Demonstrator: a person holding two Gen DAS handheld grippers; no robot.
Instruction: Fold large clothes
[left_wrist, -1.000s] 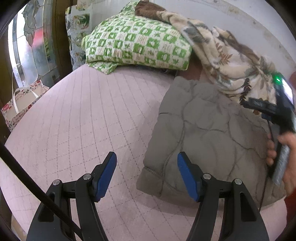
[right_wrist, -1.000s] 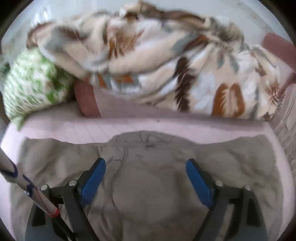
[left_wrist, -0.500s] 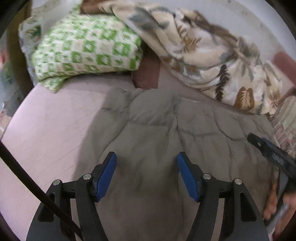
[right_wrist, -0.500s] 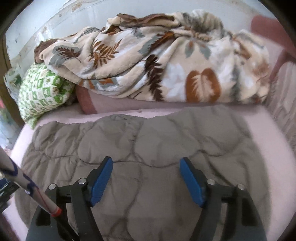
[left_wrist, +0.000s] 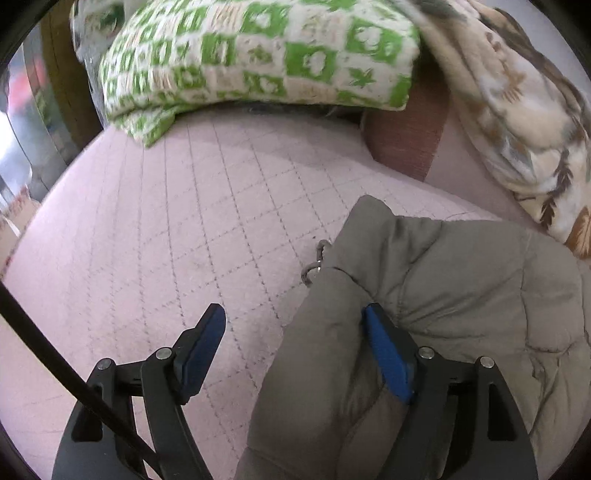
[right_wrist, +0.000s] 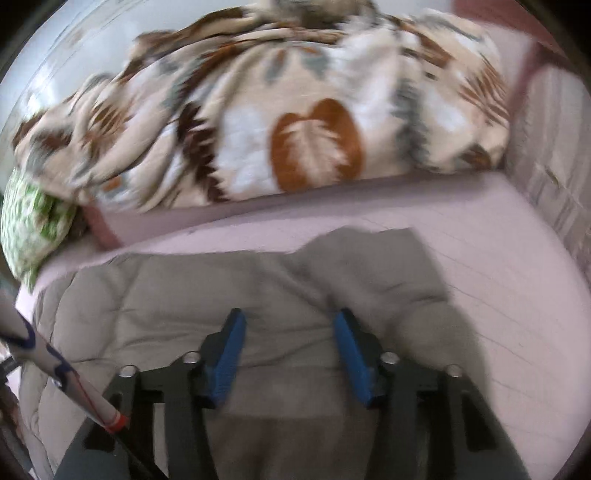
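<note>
Right fingers (right_wrist: 236, 343) just closing over grey jacket (right_wrist: 184, 295); left fingers (left_wrist: 384, 350) widened.

— What's different on the left side?

— The left gripper (left_wrist: 295, 336) has swung back toward the edge of the grey quilted jacket (left_wrist: 461, 295). Half a second ago both blue pads hovered over grey fabric; now a fold of the edge rises between them, touching the right pad (left_wrist: 388, 354), while the other pad stands over the pink bed cover (left_wrist: 166, 229). Its jaws have just been opening wider.

— And the right?

— The right gripper (right_wrist: 290, 347) has dropped closer to the jacket (the picture is blurred), and its jaws have just been closing, with fabric between them.
</note>
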